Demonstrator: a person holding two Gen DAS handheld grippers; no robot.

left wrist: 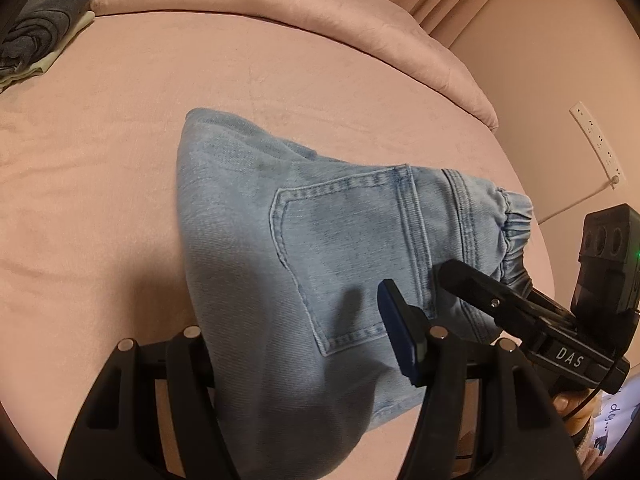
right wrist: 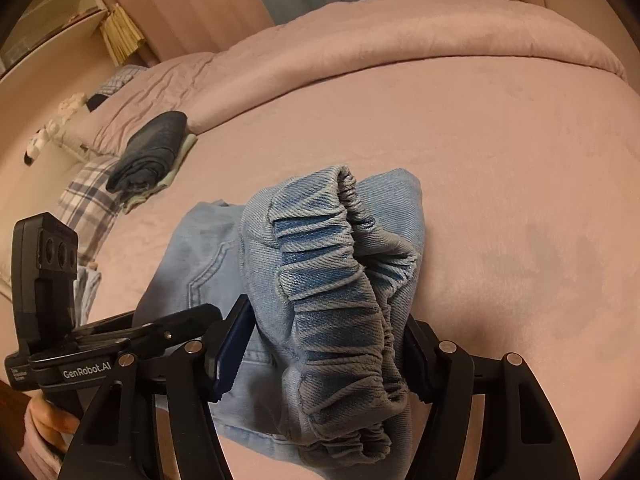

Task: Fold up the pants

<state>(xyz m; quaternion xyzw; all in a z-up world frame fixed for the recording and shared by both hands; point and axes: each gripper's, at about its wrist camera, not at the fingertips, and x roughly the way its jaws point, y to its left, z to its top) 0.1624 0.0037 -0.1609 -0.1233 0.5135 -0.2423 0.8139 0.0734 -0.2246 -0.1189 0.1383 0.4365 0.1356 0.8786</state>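
Far left on the pink bedspread (left wrist: 120, 128) sits a stack of folded dark clothes (left wrist: 40, 28), well apart from my work and not a concern. In the middle lie the light blue pants (left wrist: 256, 240), already doubled into a compact bundle with the back pocket (left wrist: 340, 256) facing up and the far fold resting on the bed. My left gripper (left wrist: 304, 356) straddles the near edge of the bundle; cloth fills the space between its fingers, but whether they pinch or merely bracket it I cannot tell from either view. Further right, my right gripper (right wrist: 320, 356) has its fingers closed around the bunched elastic waistband (right wrist: 340, 264), which stands raised above the rest of the denim. My judgement: the step in hand is carrying the waistband end over to finish the fold. To do it well I should keep the right grip firm on the gathered elastic (it is thick and springy, likely to slip), move both ends together so the edges line up, lay the cloth down flat before letting go, and avoid dragging the lower layer across the plush cover.
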